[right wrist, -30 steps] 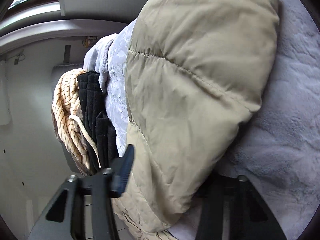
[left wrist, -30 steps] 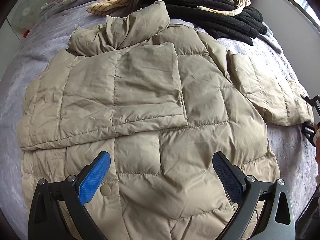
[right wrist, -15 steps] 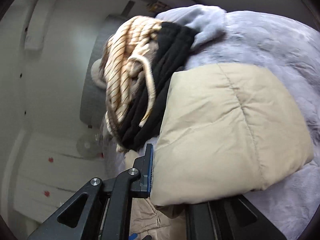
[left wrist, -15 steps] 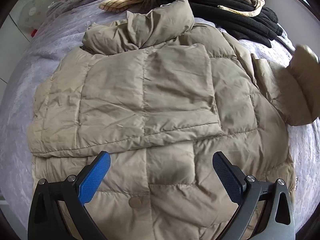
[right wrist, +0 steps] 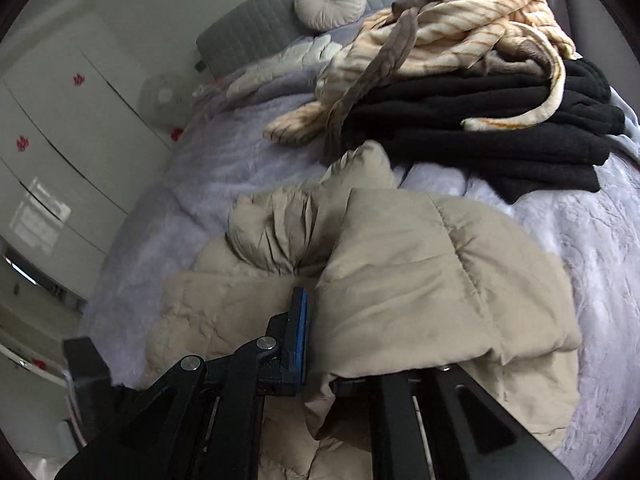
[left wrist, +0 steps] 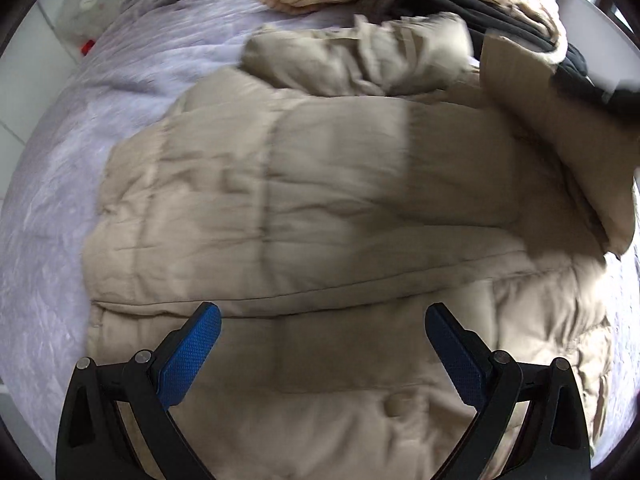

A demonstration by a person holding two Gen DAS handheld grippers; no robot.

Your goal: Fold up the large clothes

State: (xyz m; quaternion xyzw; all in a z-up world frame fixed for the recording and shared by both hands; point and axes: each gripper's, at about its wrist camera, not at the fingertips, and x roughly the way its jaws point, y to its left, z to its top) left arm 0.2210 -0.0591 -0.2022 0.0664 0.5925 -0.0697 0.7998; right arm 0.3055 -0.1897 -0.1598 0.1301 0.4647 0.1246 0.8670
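A beige puffer jacket (left wrist: 320, 200) lies spread on the bed, its collar (right wrist: 280, 228) bunched at the far end. One sleeve is folded flat across its chest. My right gripper (right wrist: 316, 320) is shut on the other sleeve (right wrist: 420, 288) and holds it lifted over the jacket's body. The blue pad of one finger shows; the other finger is hidden under the fabric. In the left wrist view that raised sleeve (left wrist: 560, 132) hangs blurred at the upper right. My left gripper (left wrist: 323, 314) hovers open above the jacket's lower front, near a snap button (left wrist: 394, 404), with nothing between its pads.
A lavender fleece blanket (right wrist: 224, 152) covers the bed. A pile of black clothing (right wrist: 480, 136) and a cream striped garment (right wrist: 460, 28) lies beyond the collar. A round cushion (right wrist: 330, 0) leans on the grey headboard (right wrist: 256, 20). A fan (right wrist: 160, 96) and white wardrobe (right wrist: 48, 120) stand beside the bed.
The right gripper closed on the sleeve, rolled upright and swung it up and over the jacket. The left gripper drifted sideways along the jacket's lower part and stayed open.
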